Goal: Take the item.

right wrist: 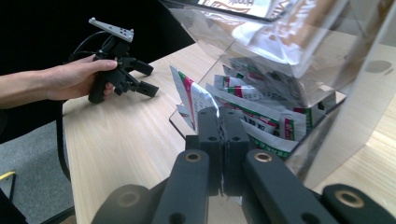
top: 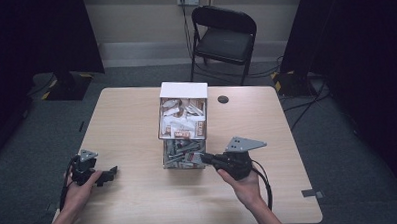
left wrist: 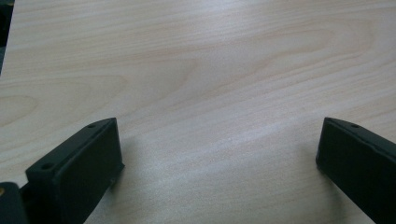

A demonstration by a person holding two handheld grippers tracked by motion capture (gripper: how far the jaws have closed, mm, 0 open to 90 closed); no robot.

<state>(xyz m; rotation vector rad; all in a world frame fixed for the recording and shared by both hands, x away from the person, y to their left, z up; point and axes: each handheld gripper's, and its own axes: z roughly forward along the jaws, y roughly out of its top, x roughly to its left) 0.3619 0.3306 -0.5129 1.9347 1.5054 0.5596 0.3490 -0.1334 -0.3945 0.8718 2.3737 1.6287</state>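
A clear two-level dispenser box (top: 184, 123) stands mid-table. Its upper level holds white and brown sachets (top: 183, 121); its lower level holds white, red and green packets (top: 182, 155). My right gripper (top: 206, 156) is at the lower level's front right corner. In the right gripper view its jaws (right wrist: 219, 112) are pressed together, apparently on the bottom edge of an upright packet (right wrist: 194, 93) that sticks out of the opening. My left gripper (top: 108, 174) rests near the table's front left. It is open (left wrist: 219, 154) over bare wood, nothing between its fingers.
The light wooden table (top: 126, 119) has a round cable hole (top: 223, 99) behind the box on the right. A black folding chair (top: 223, 38) stands beyond the far edge. Dark curtains flank the room. The left gripper (right wrist: 140, 79) also appears far off in the right gripper view.
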